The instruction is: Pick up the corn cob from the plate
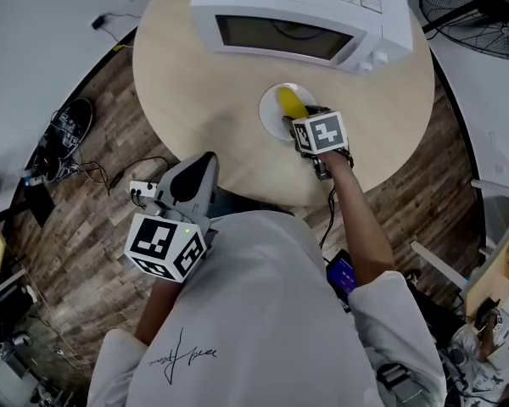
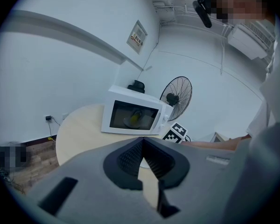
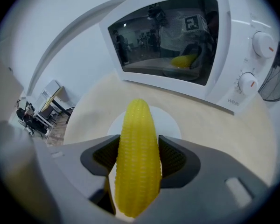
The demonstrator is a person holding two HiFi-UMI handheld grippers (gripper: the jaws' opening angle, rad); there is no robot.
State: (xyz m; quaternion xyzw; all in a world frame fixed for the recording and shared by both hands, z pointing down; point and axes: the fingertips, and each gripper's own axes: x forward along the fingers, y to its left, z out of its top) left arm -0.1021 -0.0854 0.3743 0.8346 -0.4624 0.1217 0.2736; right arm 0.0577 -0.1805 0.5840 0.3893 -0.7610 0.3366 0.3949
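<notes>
A yellow corn cob (image 3: 136, 157) stands lengthwise between the jaws of my right gripper (image 3: 138, 157), whose ribbed pads press on both its sides. The cob's tip (image 1: 288, 103) points out over the small white plate (image 3: 170, 120) on the round wooden table. In the head view the right gripper (image 1: 312, 127) sits at the plate's (image 1: 271, 108) near edge. My left gripper (image 1: 199, 172) hangs low by the table's near edge, far from the plate. Its jaws (image 2: 144, 160) meet at the tips with nothing between them.
A white microwave (image 1: 301, 15) with its door closed stands at the back of the round table (image 1: 195, 91), just beyond the plate. A floor fan (image 1: 483, 11) is at the far right. Cables and a power strip (image 1: 140, 192) lie on the wooden floor at the left.
</notes>
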